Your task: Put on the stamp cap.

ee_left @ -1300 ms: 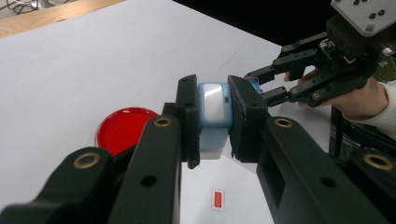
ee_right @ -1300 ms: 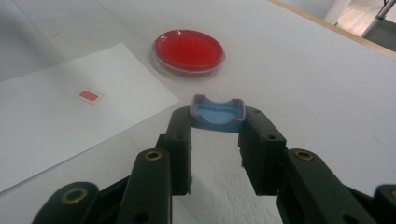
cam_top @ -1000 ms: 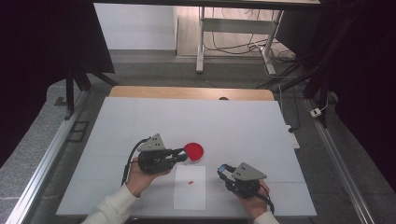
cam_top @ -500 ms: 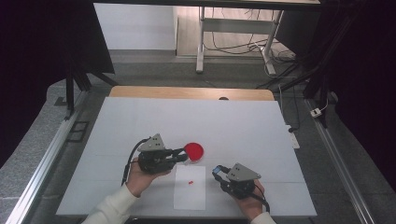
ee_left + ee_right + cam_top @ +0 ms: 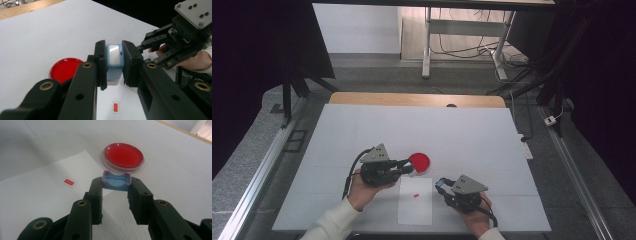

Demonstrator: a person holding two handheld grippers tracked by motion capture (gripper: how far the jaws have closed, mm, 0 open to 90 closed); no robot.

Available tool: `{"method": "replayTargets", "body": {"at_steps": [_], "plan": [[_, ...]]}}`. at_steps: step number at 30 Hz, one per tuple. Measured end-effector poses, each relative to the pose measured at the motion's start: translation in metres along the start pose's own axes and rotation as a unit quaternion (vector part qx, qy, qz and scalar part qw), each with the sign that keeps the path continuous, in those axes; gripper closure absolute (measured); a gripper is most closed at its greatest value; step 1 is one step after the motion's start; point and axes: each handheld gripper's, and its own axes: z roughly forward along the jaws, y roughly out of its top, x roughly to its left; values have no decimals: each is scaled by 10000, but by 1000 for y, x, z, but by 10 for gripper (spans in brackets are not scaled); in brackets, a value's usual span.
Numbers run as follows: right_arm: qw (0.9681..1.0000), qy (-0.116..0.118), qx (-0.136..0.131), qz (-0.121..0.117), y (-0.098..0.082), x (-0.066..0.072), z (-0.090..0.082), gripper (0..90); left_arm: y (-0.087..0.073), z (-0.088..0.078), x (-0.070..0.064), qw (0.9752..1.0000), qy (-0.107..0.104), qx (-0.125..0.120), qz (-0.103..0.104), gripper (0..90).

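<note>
My left gripper (image 5: 408,167) (image 5: 114,57) is shut on a light blue block (image 5: 114,65) with a pale glossy top, held just above the table. Beside it lies a red round dish (image 5: 419,161) (image 5: 65,72) (image 5: 123,155). My right gripper (image 5: 443,184) (image 5: 116,186) is shut on a small light blue cap (image 5: 116,182) (image 5: 442,182), its hollow side facing the camera, a short way in front of the dish. Both grippers hover over the edges of a white paper sheet (image 5: 414,207) that carries a small red rectangle (image 5: 416,194) (image 5: 115,107) (image 5: 69,181).
The white table (image 5: 462,135) has a wooden strip (image 5: 417,99) along its far edge. Metal rails (image 5: 257,175) run down both sides. A metal stand with cables (image 5: 462,30) is on the floor beyond the table.
My right gripper has shifted slightly to the left with the cap, nearer the paper. The left gripper and the dish have stayed put.
</note>
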Motion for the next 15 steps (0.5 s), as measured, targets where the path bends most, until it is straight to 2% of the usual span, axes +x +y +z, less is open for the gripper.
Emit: {"method": "replayTargets", "body": {"at_steps": [15], "plan": [[9999,134,-30,-20,6,9,10,649,0,2,-1,10000,-13,21,2,748]]}}
